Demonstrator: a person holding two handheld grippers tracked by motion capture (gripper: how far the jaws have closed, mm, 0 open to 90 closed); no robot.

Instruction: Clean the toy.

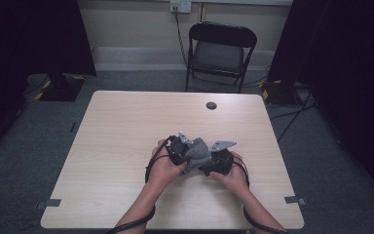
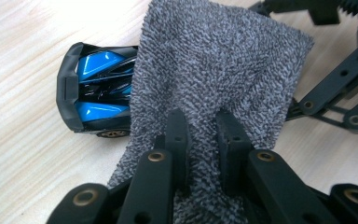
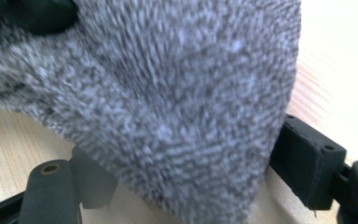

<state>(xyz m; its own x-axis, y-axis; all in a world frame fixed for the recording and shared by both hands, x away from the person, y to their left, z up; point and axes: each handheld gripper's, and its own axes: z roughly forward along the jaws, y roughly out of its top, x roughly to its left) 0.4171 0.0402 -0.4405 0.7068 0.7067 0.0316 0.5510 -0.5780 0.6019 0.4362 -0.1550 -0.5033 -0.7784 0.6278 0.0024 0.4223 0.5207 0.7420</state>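
High view: both hands meet at the middle of the bench (image 1: 126, 126), slightly toward the person's edge; left gripper (image 1: 179, 148) and right gripper (image 1: 217, 161) sit just beside each other with a grey cloth (image 1: 197, 152) bunched between them. The car under it is hidden from here. Left gripper view: left gripper (image 2: 204, 140) is clamped on the near end of the cloth (image 2: 214, 65), jaws pinched tight with a fold of terry between them. The cloth runs away from the jaws, long axis roughly straight ahead, and drapes over a blue-and-black toy car (image 2: 95, 88). The car lies ahead and to the left of the jaws in this view, one end sticking out from under the cloth's left edge, long axis roughly crosswise to the cloth's, wheels on the bench. The right gripper's linkage (image 2: 335, 88) shows at the far right of the cloth. Right gripper view: the cloth (image 3: 168, 102) hangs blurred right in front of the lens, between the right gripper's (image 3: 191, 182) wide-spread jaws; the pads don't appear to press on it, so I read it as apart, not gripping. My read: wiping the car, with the left gripper doing the work; the next stroke needs to go left across the car.
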